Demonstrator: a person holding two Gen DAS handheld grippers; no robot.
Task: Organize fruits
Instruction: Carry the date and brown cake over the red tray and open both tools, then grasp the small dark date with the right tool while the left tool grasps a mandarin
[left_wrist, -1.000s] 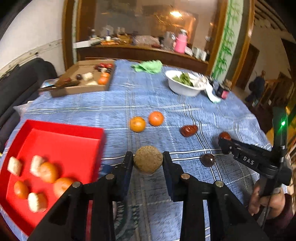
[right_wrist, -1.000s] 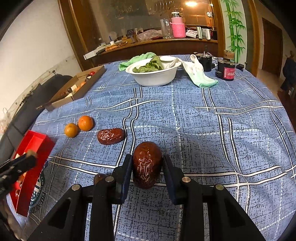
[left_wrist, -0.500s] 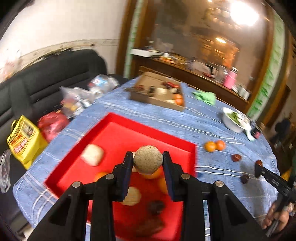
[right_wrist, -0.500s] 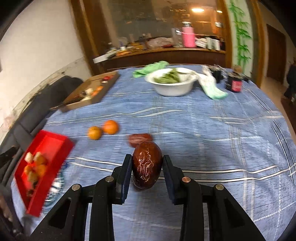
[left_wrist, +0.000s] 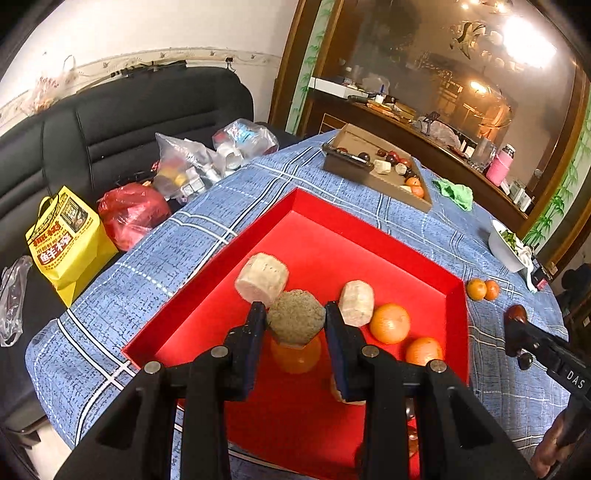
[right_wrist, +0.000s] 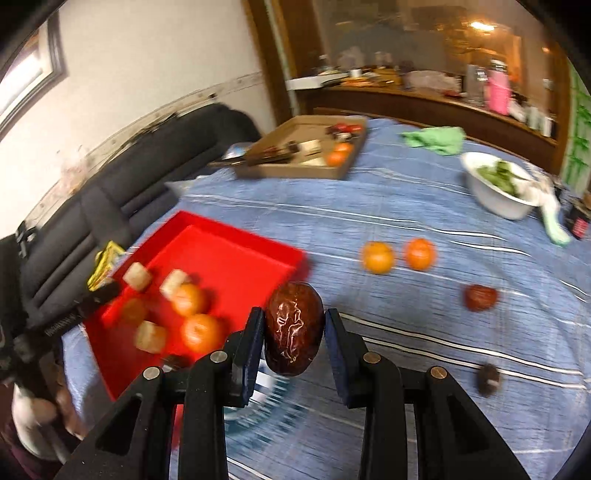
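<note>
Across the round table's blue plaid cloth (right_wrist: 424, 206), I've got the shallow red plastic tray (left_wrist: 332, 240) at about nine o'clock of the spread, and it looks like the collection point, since oranges and pale chunks already lie in it. I'm holding my left gripper (left_wrist: 295, 325) above the tray floor, clamped on a rough tan-grey ball of fruit (left_wrist: 296, 320); I'd judge it is poised for release there, directly over one orange (left_wrist: 295, 356). My right gripper (right_wrist: 294, 332) is squeezed shut on a wrinkled, glossy dark-red date (right_wrist: 294, 328), carried upright above the cloth just off the tray's three o'clock edge, presumably headed the same way. Out on the cloth at one o'clock of that date, two small oranges (right_wrist: 399, 255) sit side by side, unsorted. Another dark-red date (right_wrist: 480, 297) lies at three o'clock, and a small dark fruit (right_wrist: 488, 376), too blurred to identify, at four.
</note>
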